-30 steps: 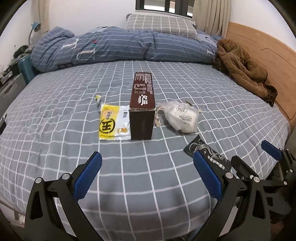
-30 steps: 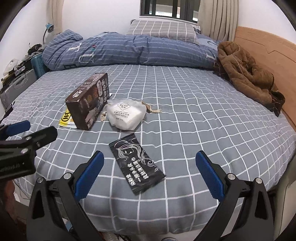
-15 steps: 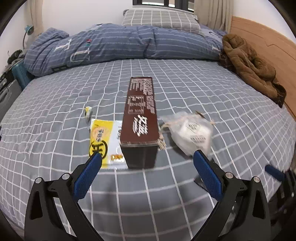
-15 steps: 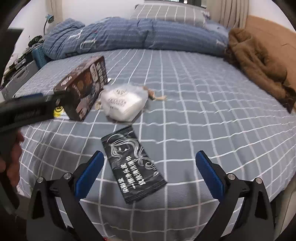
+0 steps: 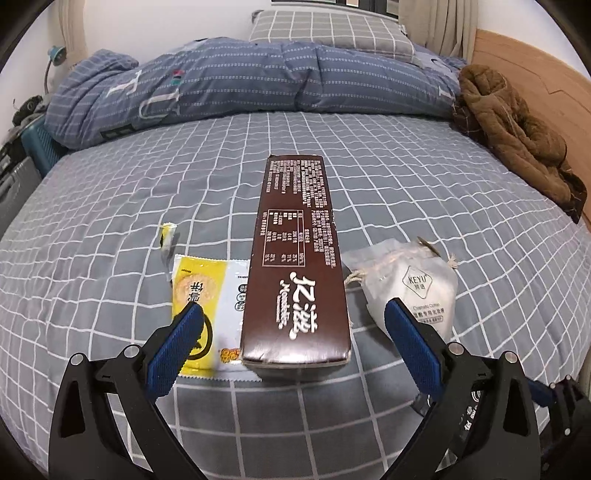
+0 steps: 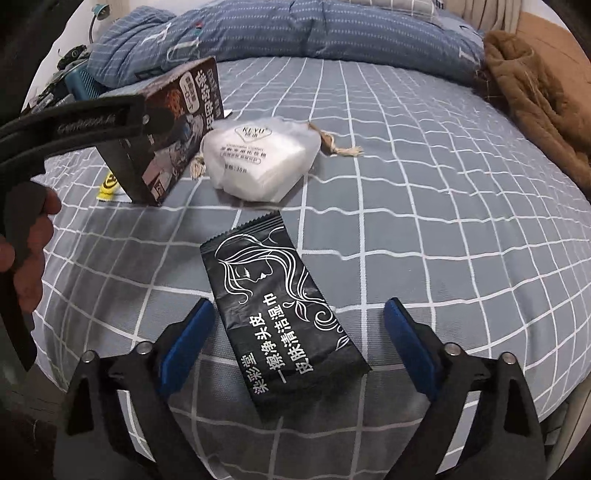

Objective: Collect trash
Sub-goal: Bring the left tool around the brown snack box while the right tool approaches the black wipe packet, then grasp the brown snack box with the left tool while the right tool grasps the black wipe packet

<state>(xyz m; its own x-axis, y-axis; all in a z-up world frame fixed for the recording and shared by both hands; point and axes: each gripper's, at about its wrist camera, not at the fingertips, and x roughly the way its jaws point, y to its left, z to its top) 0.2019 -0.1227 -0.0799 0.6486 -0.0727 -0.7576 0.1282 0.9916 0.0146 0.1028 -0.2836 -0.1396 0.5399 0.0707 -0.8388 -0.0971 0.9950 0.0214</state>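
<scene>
A long brown box [image 5: 295,266] lies on the grey checked bed. A yellow snack wrapper [image 5: 201,291] lies flat to its left, a white drawstring pouch [image 5: 413,288] to its right, and a small wrapper scrap [image 5: 167,236] sits further left. My left gripper [image 5: 293,308] is open and straddles the box's near end without touching it. A black wet-wipe packet [image 6: 280,314] lies near the bed's front edge. My right gripper [image 6: 299,306] hovers over it, jaws closing, the packet between the pads but not pressed. The box [image 6: 173,122] and pouch [image 6: 258,158] lie beyond.
A folded blue quilt [image 5: 229,77] and a checked pillow [image 5: 332,29] lie at the head of the bed. A brown jacket [image 5: 517,129] is heaped by the wooden headboard [image 5: 535,74] on the right. A hand [image 6: 29,258] holds the left gripper's handle at the left.
Both grippers moved forward and down toward the bed. The left now straddles the box end, the right sits over the black packet. The right jaws have narrowed slightly.
</scene>
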